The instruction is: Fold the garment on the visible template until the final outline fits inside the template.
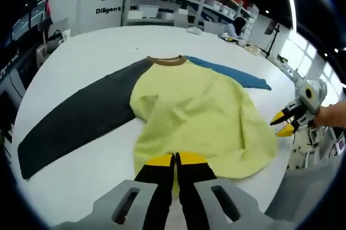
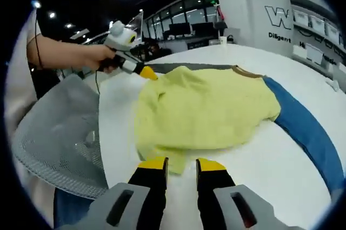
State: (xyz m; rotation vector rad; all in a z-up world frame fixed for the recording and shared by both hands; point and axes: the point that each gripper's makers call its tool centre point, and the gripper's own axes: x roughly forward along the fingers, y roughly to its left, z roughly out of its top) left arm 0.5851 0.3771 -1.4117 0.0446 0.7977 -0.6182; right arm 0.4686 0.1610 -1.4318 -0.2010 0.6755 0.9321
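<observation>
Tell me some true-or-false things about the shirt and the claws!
1. The shirt has a yellow body. True.
2. Both sleeves are blue. False: one sleeve is dark grey, the other sleeve is blue.
3. The left claw is shut at the shirt's hem. True.
4. The shirt lies on a red table. False: the table is white.
5. The right claw has its tips apart. True.

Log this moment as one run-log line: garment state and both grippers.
garment: spread on white table, hem bunched | left gripper: shut on garment hem | right gripper: open at hem edge | fold: not yet done
</observation>
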